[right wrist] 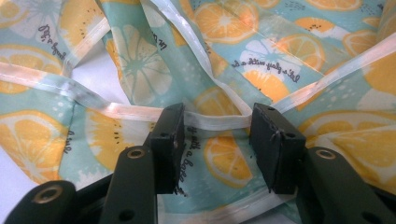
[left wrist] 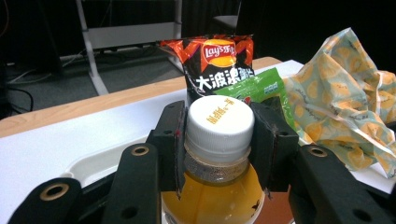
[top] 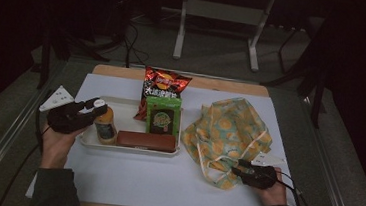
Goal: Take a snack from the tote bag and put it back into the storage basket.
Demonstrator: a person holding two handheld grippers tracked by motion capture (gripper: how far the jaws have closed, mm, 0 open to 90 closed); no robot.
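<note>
Broadly, a bench point(top: 128, 188) under a white sheet. On its right half, a crumpled cloth bag point(top: 231, 132) printed with orange slices, white straps trailing. Left of it, well apart, a shallow white tray point(top: 131, 149). At the tray's far edge, a red-and-black crisp packet point(top: 165, 83); just in front, a green packet point(top: 162, 116) standing upright. Along the near rim, a flat brown case point(top: 146, 141). At the tray's left end, upright, a bottle point(top: 105, 125) of orange drink with a white cap point(left wrist: 219, 122). Left gripper point(top: 92, 108) clamped on the bottle's neck, fingers point(left wrist: 170, 140) pressed against the cap from both sides. Right gripper point(top: 238, 169) at the bag's near edge, fingers point(right wrist: 168, 140) parted, straddling a white strap point(right wrist: 215, 120) without pinching it.
</note>
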